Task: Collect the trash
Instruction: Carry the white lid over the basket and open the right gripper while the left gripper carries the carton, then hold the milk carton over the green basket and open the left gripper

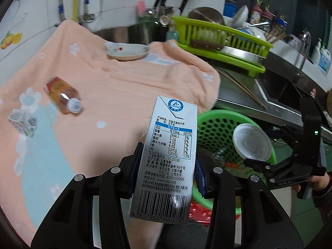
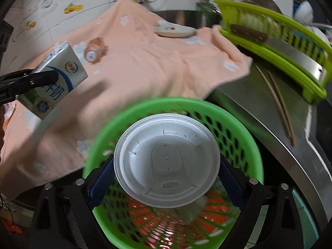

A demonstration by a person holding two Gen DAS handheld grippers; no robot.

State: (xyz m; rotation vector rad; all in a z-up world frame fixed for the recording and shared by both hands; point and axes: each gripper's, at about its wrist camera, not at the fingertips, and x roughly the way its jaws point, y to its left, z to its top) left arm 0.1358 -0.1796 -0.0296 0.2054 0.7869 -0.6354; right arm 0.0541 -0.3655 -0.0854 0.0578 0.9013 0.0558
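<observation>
Clamped upright in the left gripper (image 1: pixel 168 170), a milk carton (image 1: pixel 168 157) hangs over the near edge of the peach towel (image 1: pixel 116 87) on the counter (image 1: pixel 238 95). Right of it, the right gripper (image 2: pixel 166 172) pinches a white plastic lid (image 2: pixel 166 159) above the green basket (image 2: pixel 238 128). A small bottle (image 1: pixel 62 95) and a crumpled carton (image 1: pixel 22 123) lie far left on the towel.

Left gripper (image 1: pixel 166 166) clamps a milk carton (image 1: pixel 166 155) upright. Green basket (image 1: pixel 217 128) beyond; right gripper (image 1: pixel 257 164) holds a white lid (image 1: pixel 252 141) over it.
</observation>
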